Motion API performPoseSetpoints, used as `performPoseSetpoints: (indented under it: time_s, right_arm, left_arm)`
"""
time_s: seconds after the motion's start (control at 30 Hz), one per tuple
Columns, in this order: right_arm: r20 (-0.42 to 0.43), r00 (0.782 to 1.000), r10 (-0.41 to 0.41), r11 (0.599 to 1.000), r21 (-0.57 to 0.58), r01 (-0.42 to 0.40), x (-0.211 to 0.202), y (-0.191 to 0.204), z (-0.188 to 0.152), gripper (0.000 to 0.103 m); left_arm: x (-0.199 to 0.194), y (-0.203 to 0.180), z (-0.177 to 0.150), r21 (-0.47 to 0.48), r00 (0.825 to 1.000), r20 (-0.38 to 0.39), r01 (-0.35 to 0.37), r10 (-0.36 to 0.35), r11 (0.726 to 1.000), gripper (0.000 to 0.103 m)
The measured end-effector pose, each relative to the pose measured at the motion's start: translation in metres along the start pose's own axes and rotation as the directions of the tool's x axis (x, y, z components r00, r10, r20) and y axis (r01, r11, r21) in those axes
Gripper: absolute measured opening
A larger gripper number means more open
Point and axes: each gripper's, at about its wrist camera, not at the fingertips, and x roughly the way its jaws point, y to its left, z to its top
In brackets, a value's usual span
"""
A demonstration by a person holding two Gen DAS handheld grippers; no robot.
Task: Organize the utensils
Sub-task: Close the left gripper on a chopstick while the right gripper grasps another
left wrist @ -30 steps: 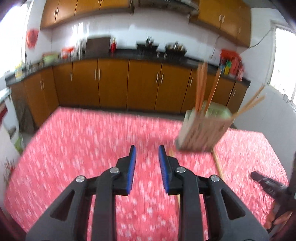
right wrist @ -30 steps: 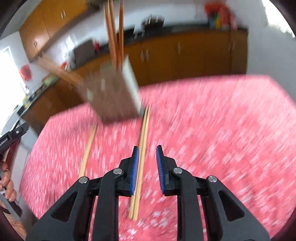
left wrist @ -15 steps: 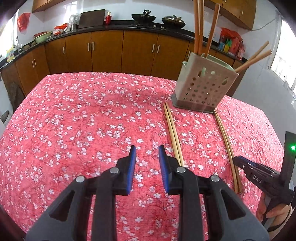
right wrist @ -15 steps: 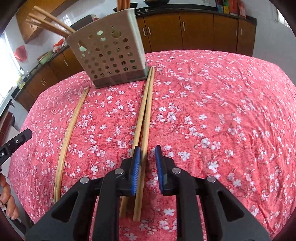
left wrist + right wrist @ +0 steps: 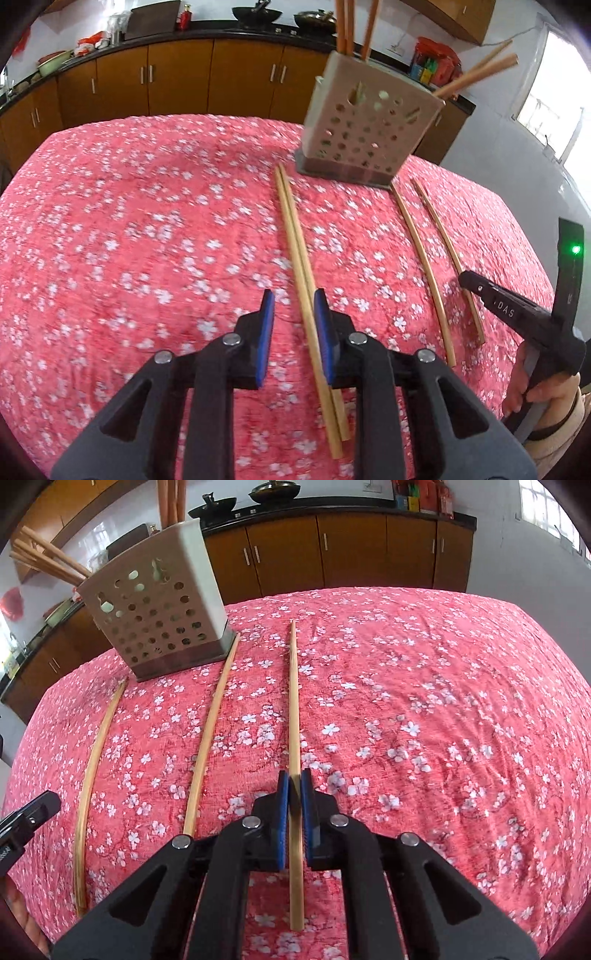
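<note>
Your right hand-held gripper has its blue pads clamped together on one chopstick, which runs straight ahead from between them toward the far side of the bench, its near end sticking out beneath the gripper. A second chopstick lies just to its left, with its far tip at the base of the perforated holder, which stands ahead and to the left with more chopsticks upright in it.

Your left hand-held gripper is closing, its pads not yet pressing. A pair of chopsticks lies side by side between them, close against the right-hand pad, and reaches ahead toward the holder, ahead and slightly right.
</note>
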Motion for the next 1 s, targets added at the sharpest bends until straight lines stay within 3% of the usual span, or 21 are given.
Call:
performPoseSetpoints:
  time_s: [0.17, 0.5, 0.73, 1.0]
  right_arm:
    - [0.006, 1.0, -0.006, 1.0, -0.005, 0.006, -0.002, 0.001, -0.004, 0.008]
    - [0.01, 1.0, -0.006, 0.999, -0.042, 0.006, -0.003, 0.007, -0.003, 0.008]
    - [0.015, 1.0, -0.008, 0.998, -0.059, 0.009, 0.002, 0.002, 0.002, 0.008]
    - [0.045, 0.998, -0.035, 0.998, -0.046, 0.037, 0.009, -0.01, 0.009, 0.008]
  left_arm:
    - [0.017, -0.006, -0.005, 0.017, 0.999, -0.033, -0.034, 0.034, 0.999, 0.014]
    - [0.029, -0.015, -0.006, 0.06, 0.994, -0.018, -0.111, 0.112, 0.992, 0.009]
    - [0.031, 0.024, 0.01, -0.012, 0.988, -0.009, -0.157, 0.157, 0.988, 0.008]
    - [0.03, 0.058, 0.018, -0.031, 0.995, 0.018, -0.101, 0.102, 0.994, 0.009]
